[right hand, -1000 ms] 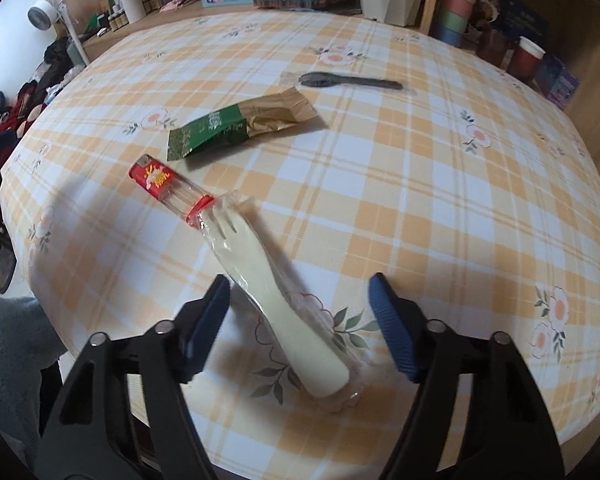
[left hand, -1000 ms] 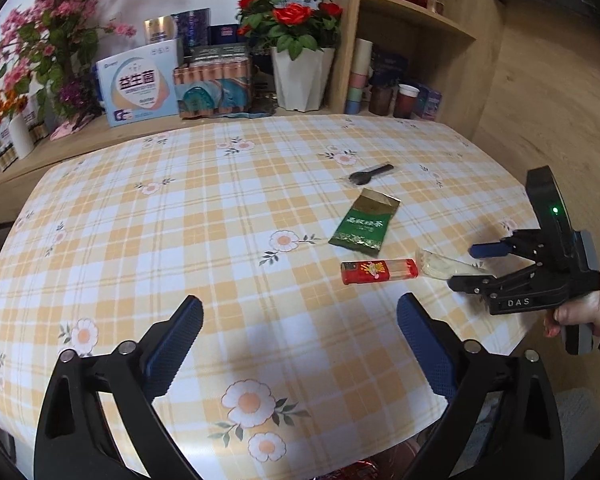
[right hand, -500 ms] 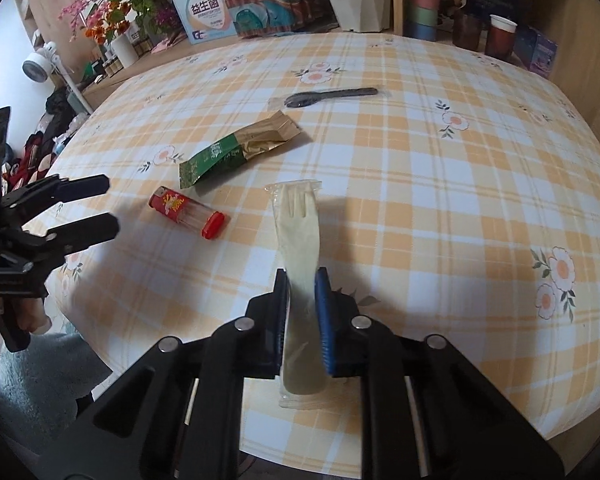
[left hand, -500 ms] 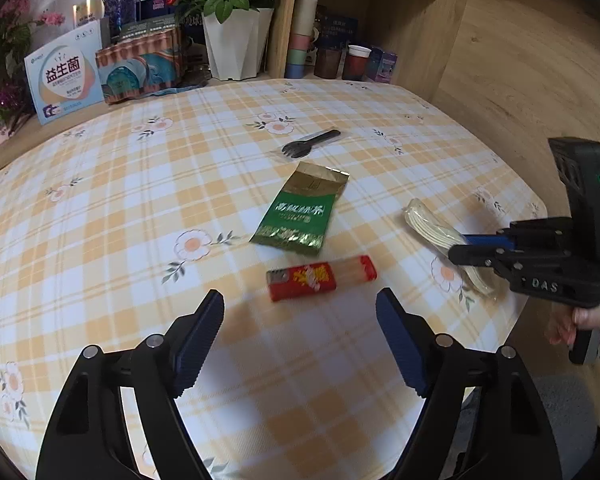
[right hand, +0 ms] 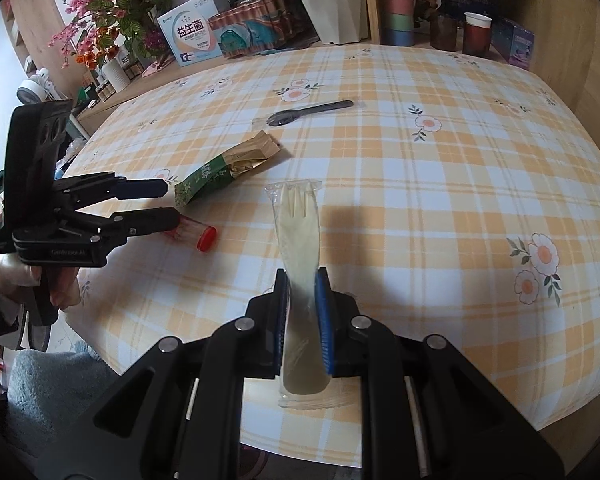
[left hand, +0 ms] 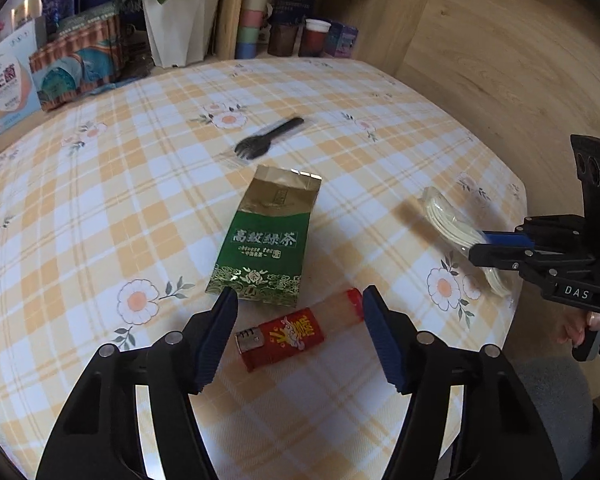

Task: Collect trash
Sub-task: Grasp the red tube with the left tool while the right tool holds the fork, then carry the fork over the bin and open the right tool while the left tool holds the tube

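**Left wrist and right wrist: trash on the checked worktop**

Left wrist view: left gripper [left hand: 296, 312], fingers apart and just been closing, straddling the red tube [left hand: 288, 334] at lower centre without pressing it. Green tea packet [left hand: 266, 240] centre; black fork [left hand: 268, 138] above it. Worktop [left hand: 100, 208].

Right wrist view: right gripper [right hand: 302, 304], fingers clamped narrow on the wrapped white fork [right hand: 300, 232], lower centre. Left gripper at frame left, over the red tube.

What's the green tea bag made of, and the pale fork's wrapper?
The tea bag looks like shiny foil: gold glints and sharp creases. The fork's wrapper looks like thin clear plastic film, since the pale fork shows through; the fork itself is probably plastic.
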### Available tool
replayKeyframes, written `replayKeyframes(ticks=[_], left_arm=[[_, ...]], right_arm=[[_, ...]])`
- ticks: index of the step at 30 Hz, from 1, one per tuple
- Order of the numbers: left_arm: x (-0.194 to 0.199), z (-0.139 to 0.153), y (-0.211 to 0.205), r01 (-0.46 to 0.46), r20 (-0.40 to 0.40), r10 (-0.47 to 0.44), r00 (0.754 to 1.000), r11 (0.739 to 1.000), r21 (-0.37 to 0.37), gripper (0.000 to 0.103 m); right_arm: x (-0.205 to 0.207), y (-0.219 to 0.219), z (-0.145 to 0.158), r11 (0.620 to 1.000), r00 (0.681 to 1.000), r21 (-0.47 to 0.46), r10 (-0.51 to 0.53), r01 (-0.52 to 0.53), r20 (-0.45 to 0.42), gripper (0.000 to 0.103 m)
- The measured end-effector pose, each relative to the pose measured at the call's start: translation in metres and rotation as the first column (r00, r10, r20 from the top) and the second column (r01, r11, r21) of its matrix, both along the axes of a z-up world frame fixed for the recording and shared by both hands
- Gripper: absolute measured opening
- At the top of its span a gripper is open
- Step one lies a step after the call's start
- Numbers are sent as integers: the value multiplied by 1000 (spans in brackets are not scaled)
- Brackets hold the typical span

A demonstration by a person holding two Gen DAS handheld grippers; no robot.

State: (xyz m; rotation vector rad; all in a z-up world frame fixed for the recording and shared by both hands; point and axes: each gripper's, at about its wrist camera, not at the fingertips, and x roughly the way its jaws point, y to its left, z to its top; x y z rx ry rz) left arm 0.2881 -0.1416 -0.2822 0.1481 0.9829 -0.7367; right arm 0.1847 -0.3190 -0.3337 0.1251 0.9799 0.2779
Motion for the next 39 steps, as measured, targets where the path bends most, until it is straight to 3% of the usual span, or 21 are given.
replayKeyframes(ticks=[7, 12, 15, 18, 26, 33, 39], left_arm=[[-31, -10, -2, 99, -35, -98, 995, 995, 18, 63], [-31, -10, -9, 72, -11, -71, 997, 996, 45, 62], [-21, -10, -15, 13, 6, -13, 1000, 998, 67, 49], [-15, -10, -16, -51, 41, 46, 998, 991, 126, 22], [-45, -7, 1, -31, 16, 29, 999, 994, 100, 22], [-91, 13, 41, -123, 19, 123, 992, 992, 0, 22], [-143, 42, 79, -216, 54, 220, 974, 974, -73, 22]], right_arm=[[-5, -1, 1, 1000, 1000, 7, -4, 4, 6, 18], [-6, -1, 1, 1000, 1000, 21, -16, 15, 6, 18], [-10, 2, 4, 1000, 1000, 27, -16, 15, 13, 18], [-15, 5, 8, 1000, 1000, 23, -14, 13, 22, 18], [-36, 15, 16, 1000, 999, 18, -22, 21, 39, 18], [-71, 39, 13, 999, 1000, 36, -3, 3, 16, 18], [-107, 56, 14, 999, 1000, 39, -7, 6, 8, 18]])
